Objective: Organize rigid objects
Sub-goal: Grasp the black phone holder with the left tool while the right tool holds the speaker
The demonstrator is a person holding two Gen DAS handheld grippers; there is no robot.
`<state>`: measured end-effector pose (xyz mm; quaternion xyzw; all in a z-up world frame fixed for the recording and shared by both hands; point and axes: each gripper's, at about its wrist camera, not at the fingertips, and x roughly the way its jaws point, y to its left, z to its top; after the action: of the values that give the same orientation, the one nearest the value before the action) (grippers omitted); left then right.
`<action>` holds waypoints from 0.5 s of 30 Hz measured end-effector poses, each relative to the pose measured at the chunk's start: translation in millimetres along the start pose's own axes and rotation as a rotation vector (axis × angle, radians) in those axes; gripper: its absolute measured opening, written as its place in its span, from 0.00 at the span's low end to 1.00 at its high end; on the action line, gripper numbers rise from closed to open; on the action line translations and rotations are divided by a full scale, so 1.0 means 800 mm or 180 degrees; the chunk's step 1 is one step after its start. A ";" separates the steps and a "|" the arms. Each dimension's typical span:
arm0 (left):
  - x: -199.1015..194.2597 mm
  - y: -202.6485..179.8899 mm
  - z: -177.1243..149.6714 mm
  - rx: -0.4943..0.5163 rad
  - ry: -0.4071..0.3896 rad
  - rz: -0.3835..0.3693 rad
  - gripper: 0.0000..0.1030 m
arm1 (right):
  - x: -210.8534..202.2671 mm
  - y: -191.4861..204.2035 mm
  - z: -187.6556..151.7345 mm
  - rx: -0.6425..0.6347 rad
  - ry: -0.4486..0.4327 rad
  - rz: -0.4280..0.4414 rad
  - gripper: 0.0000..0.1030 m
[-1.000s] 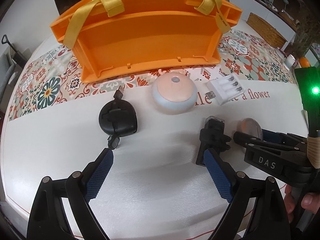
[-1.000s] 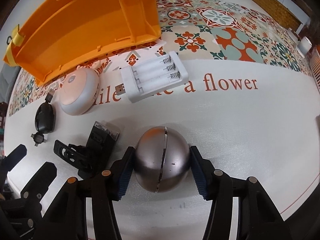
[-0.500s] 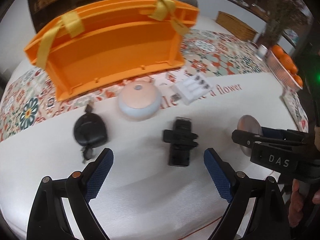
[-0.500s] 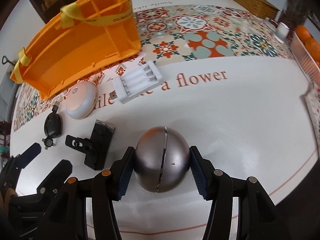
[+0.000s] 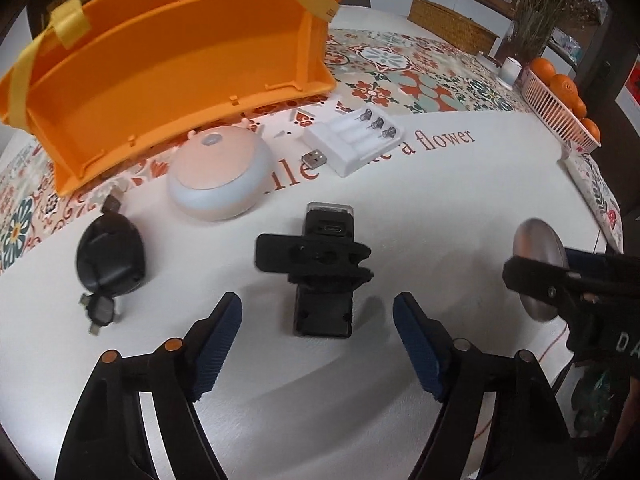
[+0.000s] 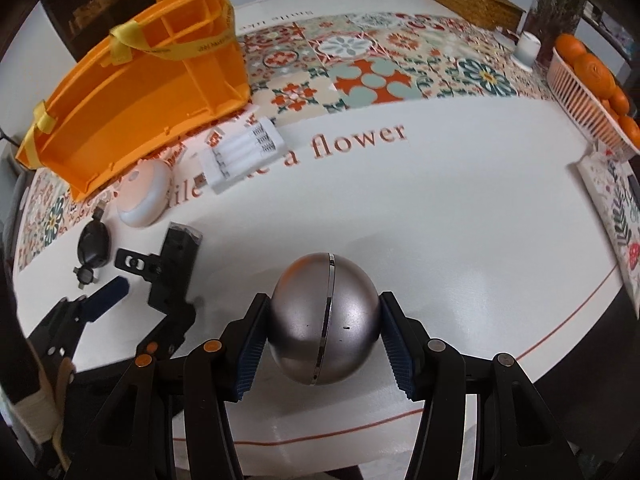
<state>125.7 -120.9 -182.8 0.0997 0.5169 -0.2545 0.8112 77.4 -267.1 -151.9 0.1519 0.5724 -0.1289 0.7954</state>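
Observation:
A black clip-on device lies on the white tablecloth, and my left gripper hovers just in front of it with its jaws closing; its near end sits between the blue pads, which do not touch it. My right gripper is shut on a silver metal ball, held above the table. That ball shows at the right in the left wrist view. The orange storage box with yellow straps stands open at the back left.
A round pink-white lamp, a white battery charger and a black retractable cable reel lie near the box. A pink basket of oranges, a wicker box and a white cup stand far right.
The left gripper has moved toward the black clip-on device and lower, and its jaws have narrowed around it. The right gripper has carried the silver ball up and to the right.

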 end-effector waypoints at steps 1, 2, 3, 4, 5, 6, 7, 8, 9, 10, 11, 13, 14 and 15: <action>0.001 -0.001 0.001 -0.0001 -0.0022 0.0004 0.74 | 0.002 -0.003 -0.001 0.0027 0.0012 -0.0003 0.53; 0.001 -0.001 0.001 0.0000 -0.0037 0.0002 0.73 | 0.003 -0.004 -0.002 0.0042 0.0017 -0.0005 0.53; 0.002 -0.001 0.002 -0.0004 -0.0053 0.0001 0.70 | 0.004 -0.006 -0.002 0.0055 0.0020 -0.0006 0.53; 0.003 -0.001 0.003 -0.0018 -0.0069 -0.0015 0.68 | 0.005 -0.007 -0.003 0.0068 0.0020 -0.0007 0.53; 0.004 -0.001 0.004 -0.0027 -0.0077 -0.0026 0.66 | 0.006 -0.008 -0.003 0.0075 0.0019 -0.0005 0.53; 0.006 -0.001 0.006 -0.0032 -0.0079 -0.0029 0.65 | 0.006 -0.009 -0.003 0.0081 0.0017 -0.0002 0.53; 0.007 -0.002 0.006 -0.0025 -0.0107 -0.0016 0.65 | 0.006 -0.009 -0.003 0.0088 0.0012 0.0001 0.53; 0.007 -0.002 0.007 -0.0011 -0.0124 -0.0003 0.63 | 0.007 -0.010 -0.002 0.0092 0.0006 0.0001 0.53; 0.007 -0.004 0.008 0.0014 -0.0145 0.0015 0.59 | 0.007 -0.010 -0.002 0.0092 0.0003 -0.0002 0.53; 0.008 -0.005 0.010 0.0026 -0.0158 0.0027 0.57 | 0.007 -0.010 -0.002 0.0095 -0.0002 -0.0003 0.53; 0.009 -0.006 0.012 0.0028 -0.0171 0.0031 0.54 | 0.008 -0.010 -0.002 0.0099 -0.0007 -0.0001 0.53; 0.010 -0.009 0.014 0.0060 -0.0181 0.0042 0.43 | 0.009 -0.010 -0.001 0.0097 -0.0001 0.0005 0.53; 0.011 -0.010 0.015 0.0076 -0.0182 0.0054 0.35 | 0.010 -0.010 -0.002 0.0102 0.0004 0.0014 0.53; 0.011 -0.011 0.015 0.0088 -0.0190 0.0063 0.33 | 0.011 -0.009 -0.002 0.0106 0.0008 0.0026 0.53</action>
<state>133.7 -136.6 -184.3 0.1084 0.4880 -0.2565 0.8273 76.1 -273.6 -161.1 0.1676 0.5705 -0.1350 0.7926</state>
